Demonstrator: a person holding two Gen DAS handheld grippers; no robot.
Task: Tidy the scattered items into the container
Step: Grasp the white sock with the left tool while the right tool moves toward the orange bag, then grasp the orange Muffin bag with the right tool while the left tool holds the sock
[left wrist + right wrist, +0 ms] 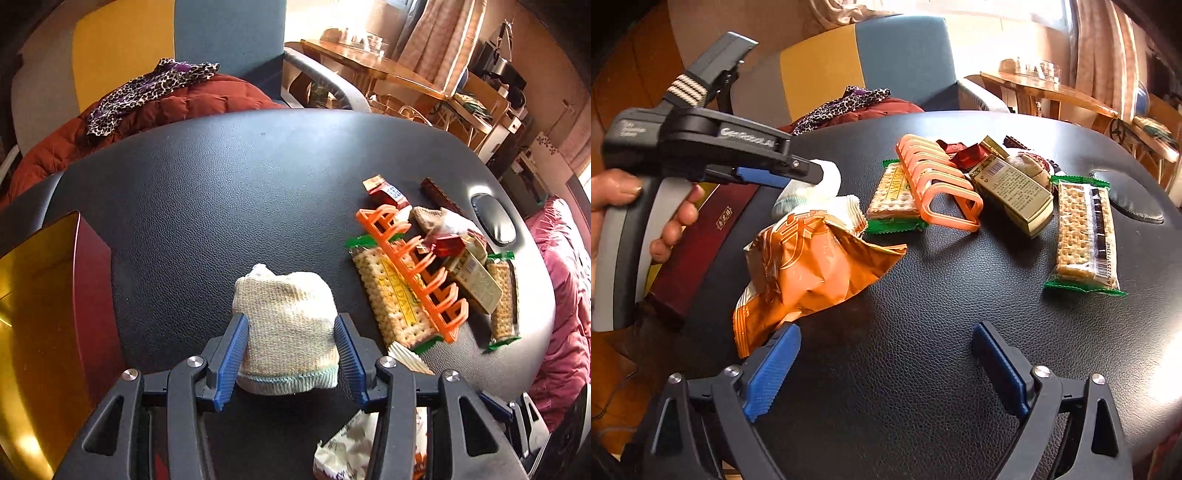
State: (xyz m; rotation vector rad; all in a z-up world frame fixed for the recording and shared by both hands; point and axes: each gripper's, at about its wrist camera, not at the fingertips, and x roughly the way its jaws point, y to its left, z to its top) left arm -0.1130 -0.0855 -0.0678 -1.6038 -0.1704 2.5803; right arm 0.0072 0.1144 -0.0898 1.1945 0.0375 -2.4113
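Left wrist view, nearest first: the left gripper (291,350) tips steeply down at the bench (221,192), its jaws standing on either side of a rolled cream sock (286,325), blue pads (231,360) right against its flanks. Whether they press or only frame it, I cannot quite tell; I read it as a grip on the sock. Left of the sock sits the container (44,314), a dark red box with a gold lining, mouth open and close by. So the step in hand looks like carrying the sock across, and the next move calls for a short swing left over the rim, then a release once clear of the wall. Right of the sock and farther out lies the scatter: an orange rack (413,273) over a cracker pack (391,295), a small carton and red wrappers beyond. Right wrist view now: the right gripper (886,373) hangs over bare bench, jaws wide, nothing between them, angled down. An orange snack bag (809,269) lies just ahead of its left pad, the likely next pick. A hand (635,210) grips the other tool's handle, near the red box.
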